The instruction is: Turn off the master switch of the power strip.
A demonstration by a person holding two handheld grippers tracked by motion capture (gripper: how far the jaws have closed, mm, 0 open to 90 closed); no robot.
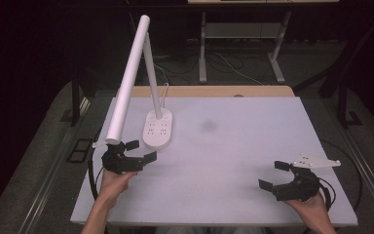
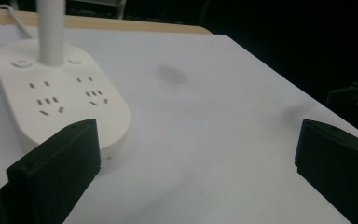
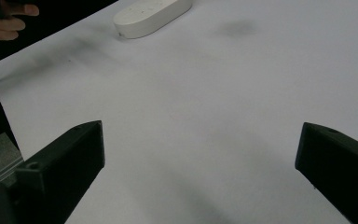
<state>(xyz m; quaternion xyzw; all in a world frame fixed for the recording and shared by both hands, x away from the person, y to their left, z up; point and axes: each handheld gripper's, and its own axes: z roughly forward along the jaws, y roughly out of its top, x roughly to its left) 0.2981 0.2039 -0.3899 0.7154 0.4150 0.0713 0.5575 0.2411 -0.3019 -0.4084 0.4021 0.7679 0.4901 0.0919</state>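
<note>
We see one white desk lamp point(image 1: 136, 73) standing on the desk point(image 1: 233, 146), its oval base point(image 1: 157, 129) carrying two socket groups and two round buttons; no writing is legible. The left claw point(image 1: 141, 150) hovers just beside the base's near end, jaws spread wide, empty. The right claw point(image 1: 274, 175), likewise agape and empty, sits well apart near the front right.

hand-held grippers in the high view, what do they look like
Both are black, each with two blocky, flat-faced jaws. The left hand-held gripper trails a black cable off the table edge. The right hand-held gripper carries a grey three-cornered plate with small dark holes, and its black cable loops beside it. Both forearms are bare, with no sleeves showing.
</note>
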